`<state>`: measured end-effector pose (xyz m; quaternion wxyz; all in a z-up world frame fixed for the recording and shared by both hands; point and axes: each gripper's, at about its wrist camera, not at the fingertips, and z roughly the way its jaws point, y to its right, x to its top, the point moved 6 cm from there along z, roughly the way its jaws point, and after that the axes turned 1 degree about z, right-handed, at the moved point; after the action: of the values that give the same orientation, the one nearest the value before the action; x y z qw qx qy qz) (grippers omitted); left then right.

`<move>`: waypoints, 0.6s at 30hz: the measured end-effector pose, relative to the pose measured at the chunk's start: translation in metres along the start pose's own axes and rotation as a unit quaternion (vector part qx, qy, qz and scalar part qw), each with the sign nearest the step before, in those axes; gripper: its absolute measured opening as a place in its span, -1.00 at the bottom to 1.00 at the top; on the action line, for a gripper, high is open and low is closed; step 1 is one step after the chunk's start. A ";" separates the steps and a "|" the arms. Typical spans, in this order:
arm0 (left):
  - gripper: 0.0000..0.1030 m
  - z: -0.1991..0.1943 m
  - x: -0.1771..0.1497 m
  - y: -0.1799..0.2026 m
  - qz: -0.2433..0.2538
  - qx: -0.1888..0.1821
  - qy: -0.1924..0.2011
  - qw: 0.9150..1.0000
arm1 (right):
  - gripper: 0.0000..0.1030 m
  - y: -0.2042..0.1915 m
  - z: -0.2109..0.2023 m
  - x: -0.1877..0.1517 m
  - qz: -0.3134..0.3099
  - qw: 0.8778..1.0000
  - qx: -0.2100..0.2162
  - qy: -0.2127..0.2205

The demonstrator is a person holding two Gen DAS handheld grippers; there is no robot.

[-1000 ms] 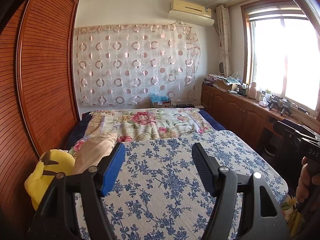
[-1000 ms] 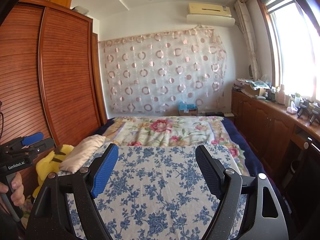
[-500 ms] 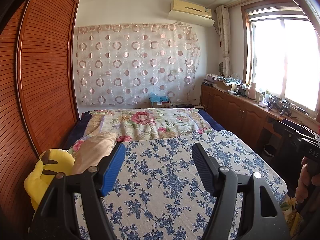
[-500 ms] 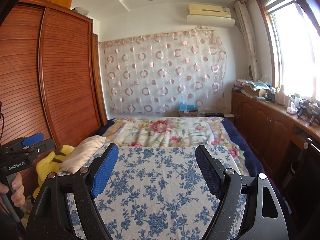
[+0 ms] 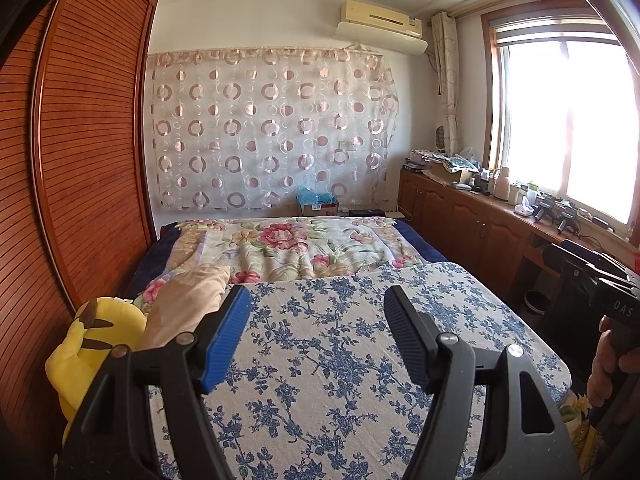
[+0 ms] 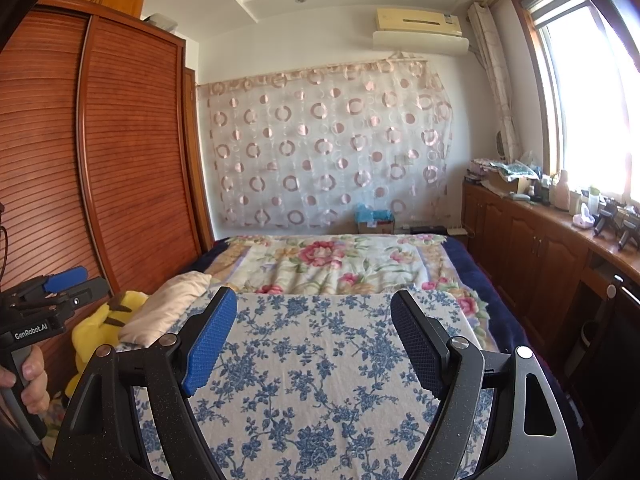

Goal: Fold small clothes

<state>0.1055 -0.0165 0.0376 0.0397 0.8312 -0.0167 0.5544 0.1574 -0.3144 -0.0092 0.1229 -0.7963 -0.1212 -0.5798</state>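
- Small clothes: no garment can be made out in either wrist view; nothing lies on the blue-flowered cloth (image 5: 320, 360) that covers the near end of the bed.
- Left gripper (image 5: 318, 320): jaws stand wide, nothing between the pads, only the cloth visible below the gap.
- Right gripper (image 6: 314, 324): jaws wide as well, empty, held above the same cloth.
- Right hand (image 5: 608, 364) shows at the right edge of the left view, wrapped on its handle; left hand (image 6: 30, 376) shows at the left edge of the right view.
- Beyond the cloth: rose-patterned quilt (image 5: 296, 244) over the far half of the bed.
- Left of the cloth: beige pillow (image 5: 184, 300), touching a yellow plush toy (image 5: 84, 356) against the slatted wardrobe (image 5: 80, 160).
- Right side: wooden cabinets (image 6: 532, 248) under the window (image 5: 572, 128), top cluttered.
- Far wall: circle-print curtain (image 5: 268, 128).
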 end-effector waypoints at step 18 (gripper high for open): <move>0.35 0.000 0.004 -0.004 0.002 0.000 0.000 1.000 | 0.58 0.001 0.000 -0.001 0.000 1.000 0.000 0.001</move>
<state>0.1074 -0.0129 0.0409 0.0384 0.8309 -0.0184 0.5548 0.1578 -0.3153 -0.0102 0.1233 -0.7959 -0.1214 -0.5802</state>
